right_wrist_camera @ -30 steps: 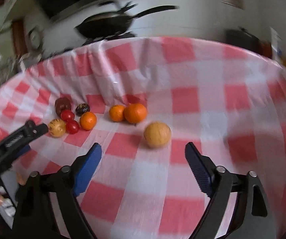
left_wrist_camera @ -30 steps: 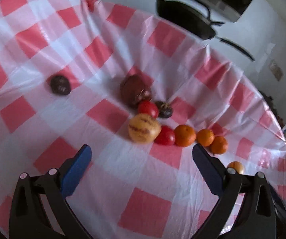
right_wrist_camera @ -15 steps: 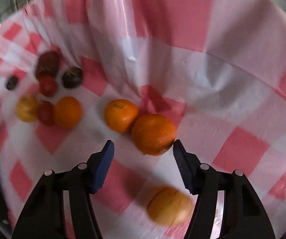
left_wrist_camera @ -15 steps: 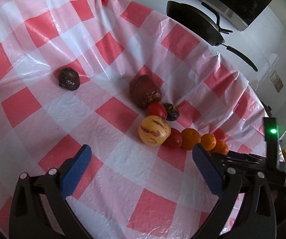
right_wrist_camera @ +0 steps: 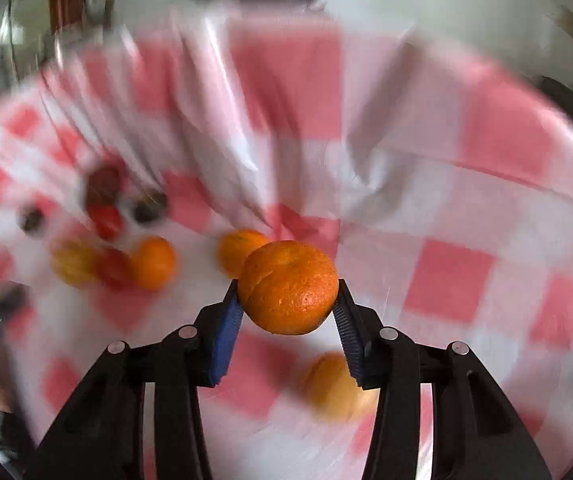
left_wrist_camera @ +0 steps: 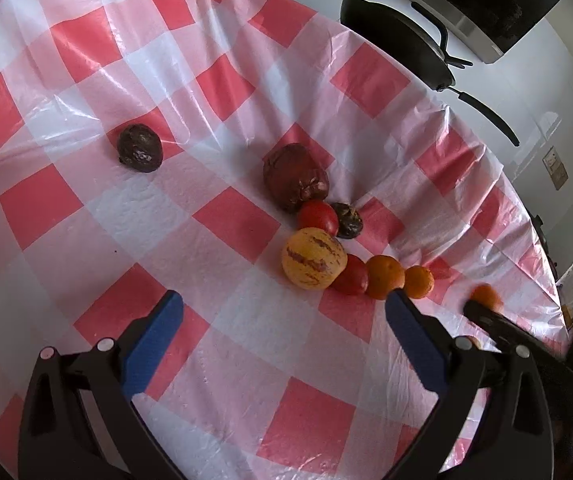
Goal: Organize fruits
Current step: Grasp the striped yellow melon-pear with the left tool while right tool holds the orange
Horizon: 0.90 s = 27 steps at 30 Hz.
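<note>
In the left wrist view a row of fruit lies on the red-checked cloth [left_wrist_camera: 86,60]: a striped yellow melon [left_wrist_camera: 312,264], two tomatoes [left_wrist_camera: 318,216], two oranges [left_wrist_camera: 384,276], a dark red fruit [left_wrist_camera: 292,176] and a dark passion fruit [left_wrist_camera: 348,220]. Another passion fruit [left_wrist_camera: 140,148] sits alone to the left. My left gripper [left_wrist_camera: 282,320] hangs open before the row, holding nothing. My right gripper [right_wrist_camera: 288,300] is closing, and its blue pads press both sides of a large orange [right_wrist_camera: 288,286]. A second orange [right_wrist_camera: 238,250] sits just behind it.
A yellowish round fruit [right_wrist_camera: 332,386] lies blurred under the right gripper. A black pan [left_wrist_camera: 398,40] stands on the white counter beyond the table's far edge. The cloth drops off at the right edge [left_wrist_camera: 526,220].
The right gripper closed in on the large orange and its pads narrowed until they touched it; its view is now motion-blurred. The left gripper has stayed open and hardly moved.
</note>
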### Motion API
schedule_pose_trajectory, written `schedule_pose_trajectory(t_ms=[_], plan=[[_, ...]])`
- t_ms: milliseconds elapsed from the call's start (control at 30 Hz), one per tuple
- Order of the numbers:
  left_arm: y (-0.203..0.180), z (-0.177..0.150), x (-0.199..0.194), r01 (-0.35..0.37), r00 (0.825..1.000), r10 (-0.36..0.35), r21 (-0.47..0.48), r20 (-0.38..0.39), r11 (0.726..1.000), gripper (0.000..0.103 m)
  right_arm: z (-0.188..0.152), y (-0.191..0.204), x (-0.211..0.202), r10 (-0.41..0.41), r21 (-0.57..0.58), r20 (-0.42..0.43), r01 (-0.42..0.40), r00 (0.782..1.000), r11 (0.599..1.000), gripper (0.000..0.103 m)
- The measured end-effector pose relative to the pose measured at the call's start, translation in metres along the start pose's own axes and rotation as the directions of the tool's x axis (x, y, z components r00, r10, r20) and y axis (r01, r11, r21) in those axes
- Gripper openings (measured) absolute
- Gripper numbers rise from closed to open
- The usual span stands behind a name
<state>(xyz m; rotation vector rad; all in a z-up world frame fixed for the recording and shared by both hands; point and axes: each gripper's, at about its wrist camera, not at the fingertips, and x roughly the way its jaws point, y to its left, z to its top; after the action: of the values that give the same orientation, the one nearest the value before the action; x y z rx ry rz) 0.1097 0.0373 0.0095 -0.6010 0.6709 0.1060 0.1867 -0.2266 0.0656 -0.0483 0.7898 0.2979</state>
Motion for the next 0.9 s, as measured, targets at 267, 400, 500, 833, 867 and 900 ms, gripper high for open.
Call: schedule_pose_trajectory(t_ms=[267, 400, 500, 833, 867, 900], plan=[[-0.003, 0.000, -0.002, -0.041, 0.999, 0.041, 0.054, 0.004, 0.998, 0.101, -0.089, 0.040, -0.044, -0.004, 0.371, 0.088, -0.029, 0.996, 0.928, 0.046], [-0.015, 0.005, 0.013, -0.092, 0.993, 0.106, 0.205, -0.058, 0.974, 0.101, -0.109, 0.031, -0.046, -0.006, 0.470, 0.116, -0.049, 0.993, 0.881, 0.046], [-0.025, 0.009, 0.026, -0.087, 0.986, 0.127, 0.325, -0.106, 0.942, 0.097, -0.110, 0.028, -0.047, -0.009, 0.473, 0.128, -0.053, 0.992, 0.879, 0.046], [-0.046, 0.025, 0.071, 0.003, 0.973, 0.127, 0.566, -0.191, 0.824, 0.077, -0.111, 0.031, -0.037, 0.043, 0.467, 0.116, -0.093, 0.992, 0.879, 0.046], [-0.047, 0.026, 0.073, 0.004, 0.973, 0.130, 0.575, -0.192, 0.818, 0.071, -0.112, 0.030, -0.037, 0.045, 0.471, 0.114, -0.094, 0.992, 0.877, 0.046], [-0.047, 0.026, 0.075, 0.011, 0.971, 0.129, 0.579, -0.200, 0.815, 0.067, -0.112, 0.030, -0.036, 0.047, 0.474, 0.114, -0.096, 0.992, 0.875, 0.046]])
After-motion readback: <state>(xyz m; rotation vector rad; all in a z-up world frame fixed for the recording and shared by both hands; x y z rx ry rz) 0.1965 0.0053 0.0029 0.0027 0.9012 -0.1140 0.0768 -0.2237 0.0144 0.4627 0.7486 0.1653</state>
